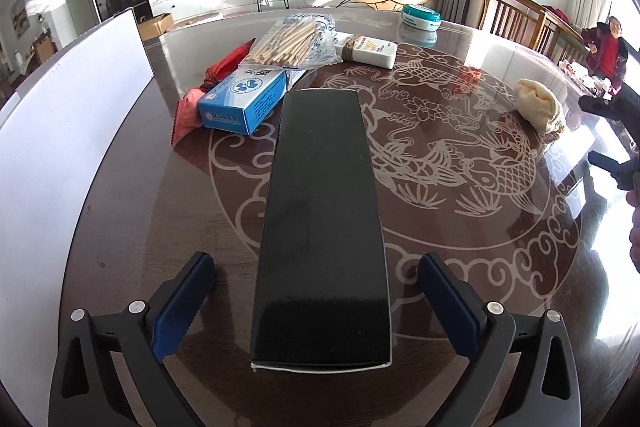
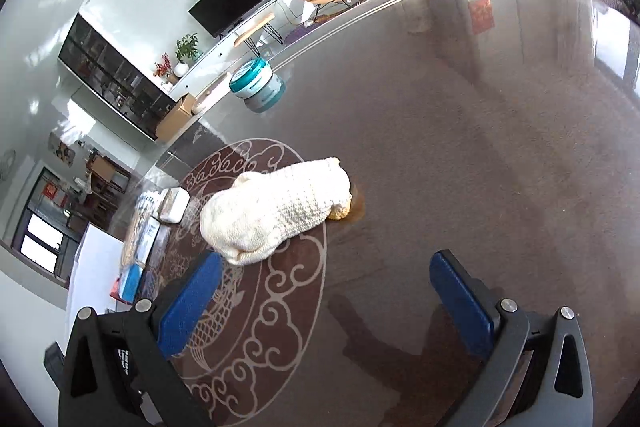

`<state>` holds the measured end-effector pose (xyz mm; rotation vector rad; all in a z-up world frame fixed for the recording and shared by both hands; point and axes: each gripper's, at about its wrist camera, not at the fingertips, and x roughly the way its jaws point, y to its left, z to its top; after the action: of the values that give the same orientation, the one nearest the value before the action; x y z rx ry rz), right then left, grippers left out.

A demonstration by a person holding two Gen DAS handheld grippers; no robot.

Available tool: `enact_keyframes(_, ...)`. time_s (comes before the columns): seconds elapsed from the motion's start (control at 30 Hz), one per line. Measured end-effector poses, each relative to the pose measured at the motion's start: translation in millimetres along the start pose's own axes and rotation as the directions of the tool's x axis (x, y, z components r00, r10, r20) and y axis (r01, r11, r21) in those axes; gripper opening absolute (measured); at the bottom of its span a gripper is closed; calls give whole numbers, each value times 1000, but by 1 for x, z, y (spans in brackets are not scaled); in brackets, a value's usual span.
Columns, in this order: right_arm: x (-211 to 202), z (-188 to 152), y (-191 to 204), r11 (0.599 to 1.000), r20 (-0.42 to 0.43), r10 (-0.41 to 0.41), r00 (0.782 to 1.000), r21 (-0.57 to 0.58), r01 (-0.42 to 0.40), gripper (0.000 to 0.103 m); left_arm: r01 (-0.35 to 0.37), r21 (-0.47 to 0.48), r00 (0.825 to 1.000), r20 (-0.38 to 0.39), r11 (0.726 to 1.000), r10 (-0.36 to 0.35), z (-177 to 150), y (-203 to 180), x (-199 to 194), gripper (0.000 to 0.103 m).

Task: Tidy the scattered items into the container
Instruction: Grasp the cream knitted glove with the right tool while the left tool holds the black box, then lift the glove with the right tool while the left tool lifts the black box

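Blue pads of the left gripper (image 1: 316,303) stood wide apart, released, with a long black box (image 1: 324,227) lying flat on the table (image 1: 460,287) between them, neither pad touching its sides. Its long axis ran straight away from the left gripper, near end level with the pads, so closing across its narrow width looked like the coming move. The right gripper (image 2: 324,303) was likewise released and empty, tilted, with a cream knitted bundle (image 2: 276,207) just ahead and slightly left of its opening, long axis slanting across the view. Beyond the black box lay a blue carton (image 1: 242,99), a bag of wooden sticks (image 1: 292,43), something red (image 1: 224,63) partly buried under them, and a white packet (image 1: 368,51). A white panel (image 1: 60,131) at the far left may be the container's wall; its inside was hidden.
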<state>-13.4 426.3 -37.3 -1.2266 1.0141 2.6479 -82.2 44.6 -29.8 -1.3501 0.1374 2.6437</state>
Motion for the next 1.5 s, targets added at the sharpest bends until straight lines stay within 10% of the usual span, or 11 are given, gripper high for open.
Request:
enact_keyframes(0.13,43,31,25,985,-93,169,981,52,-165,103,0,0,1000,0,1000,0,0,0,0,103)
enact_keyframes(0.27,71,26,69,927,-189,372,909,17,-376,103,0,0,1000,0,1000,0,0,0,0,103)
enact_keyframes(0.43,66,8,104,974,-183,119,976,-168,-150,103,0,0,1000,0,1000,0,0,0,0,103)
enact_keyframes(0.57,78,8,93,992,-184,76,980,-82,-92,103,0,0,1000,0,1000,0,0,0,0,103)
enact_keyframes(0.83,106,-1,120,942,-89,-108,990,-326,74,102,0,0,1000,1,1000,0,0,0,1,103)
enact_keyframes(0.93,109,-10,130,879,-21,-185,983,-451,155,71,0,0,1000,1,1000,0,0,0,1,103)
enact_keyframes(1.03,103,-20,132,837,-9,-163,987,-531,133,53,0,0,1000,0,1000,0,0,0,1,103)
enact_keyframes(1.3,46,-114,134,655,-141,-10,990,-749,-100,53,-1,-1,1000,1,1000,1,0,0,1,103)
enact_keyframes(1.5,34,-137,125,655,-121,-67,990,-754,-48,72,-3,-1,1000,0,1000,3,0,0,1,103)
